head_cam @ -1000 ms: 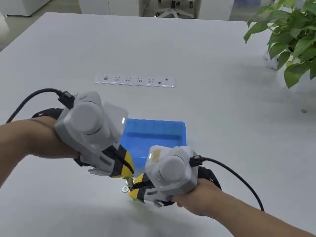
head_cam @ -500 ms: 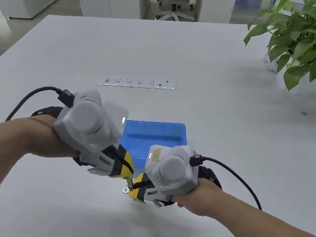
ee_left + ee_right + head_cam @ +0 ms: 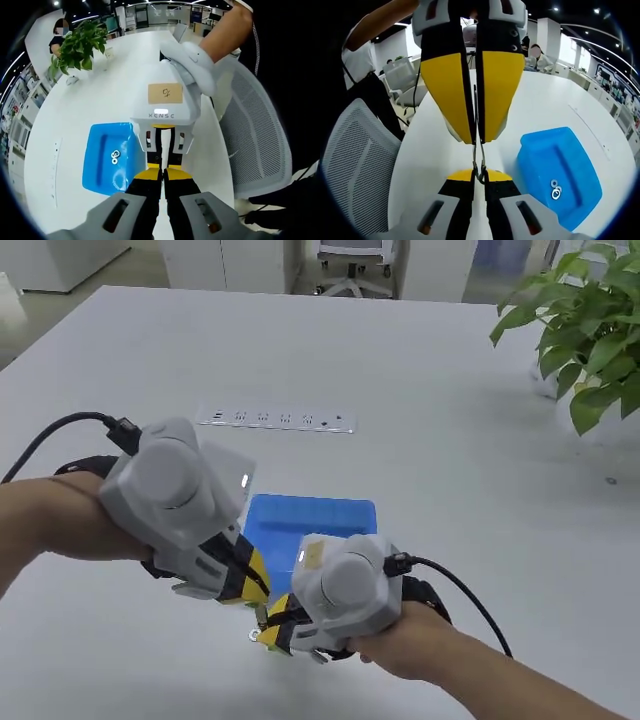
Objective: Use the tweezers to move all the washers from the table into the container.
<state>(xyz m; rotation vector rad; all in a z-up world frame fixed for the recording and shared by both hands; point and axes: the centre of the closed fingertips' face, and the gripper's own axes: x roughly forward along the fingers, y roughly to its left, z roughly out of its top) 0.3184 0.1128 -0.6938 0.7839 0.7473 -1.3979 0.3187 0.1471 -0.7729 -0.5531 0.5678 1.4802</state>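
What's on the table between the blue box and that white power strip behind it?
Nothing. In the head view, the stretch of table between the blue container and the power strip is bare.

pwr strip (image 3: 274, 420) ctr | plant (image 3: 590, 330) far rt | chair (image 3: 350, 255) top

Bright, even overhead light is flooding the white table (image 3: 450, 380); soft shadows are pooling at lower centre of the head view. Ceiling lamps (image 3: 594, 10) are glaring as small dots along the top of both gripper views. Fisheye is bending the edges hard there. The container (image 3: 555, 170) is catching a dull sheen. The near foreground is going slightly soft.
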